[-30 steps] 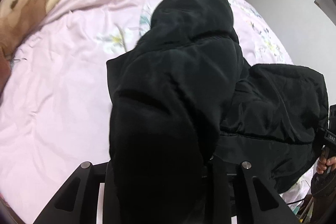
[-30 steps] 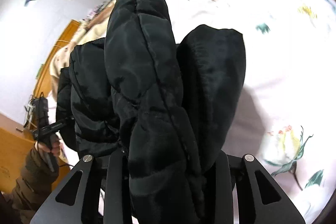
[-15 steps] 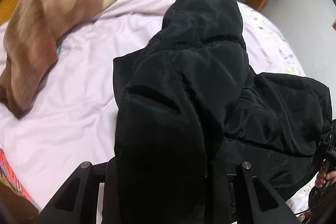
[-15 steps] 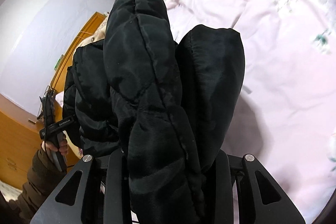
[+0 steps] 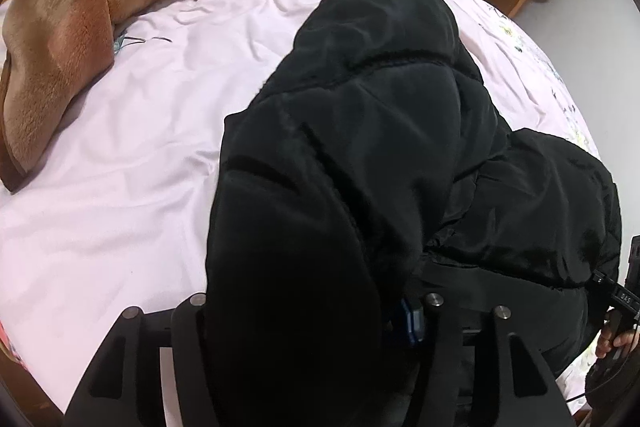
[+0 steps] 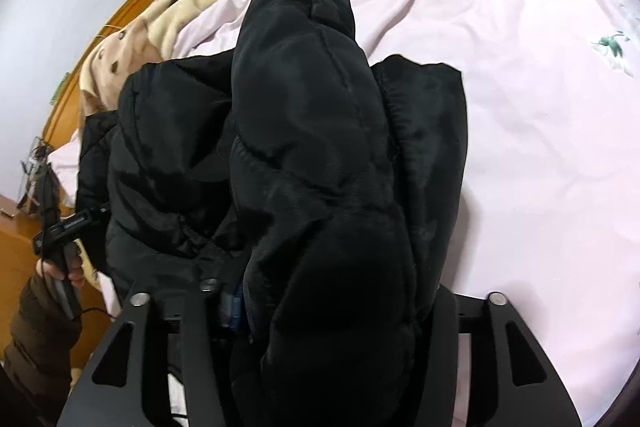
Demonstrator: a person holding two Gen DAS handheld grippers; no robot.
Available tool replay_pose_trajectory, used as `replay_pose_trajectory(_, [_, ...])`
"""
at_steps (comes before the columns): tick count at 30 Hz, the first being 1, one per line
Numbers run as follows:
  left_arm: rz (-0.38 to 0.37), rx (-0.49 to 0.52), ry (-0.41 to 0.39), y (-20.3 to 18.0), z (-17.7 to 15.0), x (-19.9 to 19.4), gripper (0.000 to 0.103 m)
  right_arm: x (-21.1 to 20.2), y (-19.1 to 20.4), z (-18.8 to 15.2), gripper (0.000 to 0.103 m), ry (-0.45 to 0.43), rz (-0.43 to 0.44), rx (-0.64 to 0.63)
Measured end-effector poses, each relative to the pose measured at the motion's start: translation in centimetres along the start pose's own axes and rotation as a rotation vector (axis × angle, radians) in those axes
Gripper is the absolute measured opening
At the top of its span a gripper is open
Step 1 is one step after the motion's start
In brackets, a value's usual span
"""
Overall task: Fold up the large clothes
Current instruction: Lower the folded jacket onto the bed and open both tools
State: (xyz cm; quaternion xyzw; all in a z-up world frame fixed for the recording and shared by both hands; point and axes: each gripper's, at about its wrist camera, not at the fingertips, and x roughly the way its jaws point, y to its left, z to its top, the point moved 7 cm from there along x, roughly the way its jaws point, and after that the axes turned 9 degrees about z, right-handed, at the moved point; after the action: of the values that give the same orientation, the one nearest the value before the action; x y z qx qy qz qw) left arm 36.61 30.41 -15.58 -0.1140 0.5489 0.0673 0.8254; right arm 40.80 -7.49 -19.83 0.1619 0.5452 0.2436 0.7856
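Since each gripper, left (image 5: 308, 311) and right (image 6: 320, 303), is clamped on the bulky, soft black jacket (image 5: 380, 131), its padding should sag; gripping seams seems safest.

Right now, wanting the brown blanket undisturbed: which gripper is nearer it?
Left. The left gripper grips the jacket on the blanket's side; the right gripper grips it farther off, across the jacket.

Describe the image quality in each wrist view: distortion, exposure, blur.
Left wrist view: strong fisheye bending with dark corners; the black jacket is underexposed, its folds hardly readable; pink sheet bright. Right wrist view: same curvature; jacket quilting slightly clearer; sheet near washed out; little blur.
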Motion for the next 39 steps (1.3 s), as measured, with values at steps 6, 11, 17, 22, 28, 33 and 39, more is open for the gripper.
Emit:
replay_pose_trajectory(6, [0.02,-0.034,-0.013,2.3,-0.1,1.2,0.072,-1.6,-0.3,-0.1,0.074,-0.014,-0.105,-0.015])
replay_pose_trajectory(11, [0.054,-0.055,-0.083,3.7,-0.1,-1.6,0.072,-5.9,0.7,0.8,0.075,-0.114,-0.222,-0.06])
replay_pose_trajectory(17, [0.164,-0.119,-0.301,4.9,-1.2,-9.6,0.072,-12.0,4.6,0.3,0.075,-0.308,-0.373,-0.196])
replay_pose_trajectory(22, [0.134,-0.02,-0.263,2.5,-3.8,-6.7,0.072,-10.9,6.6,-3.5,0.075,-0.326,-0.35,-0.267])
replay_pose_trajectory(28, [0.224,0.035,-0.173,2.1,-6.2,0.3,0.072,-3.6,6.4,-6.7,0.075,-0.222,-0.397,-0.259])
replay_pose_trajectory(33, [0.232,0.026,-0.136,2.7,-7.2,3.4,0.076,-0.1,4.2,-7.3,0.075,-0.179,-0.427,-0.228])
replay_pose_trajectory(39, [0.256,0.009,-0.11,2.7,-6.7,3.3,0.08,0.2,3.6,-6.6,0.076,-0.12,-0.452,-0.206])
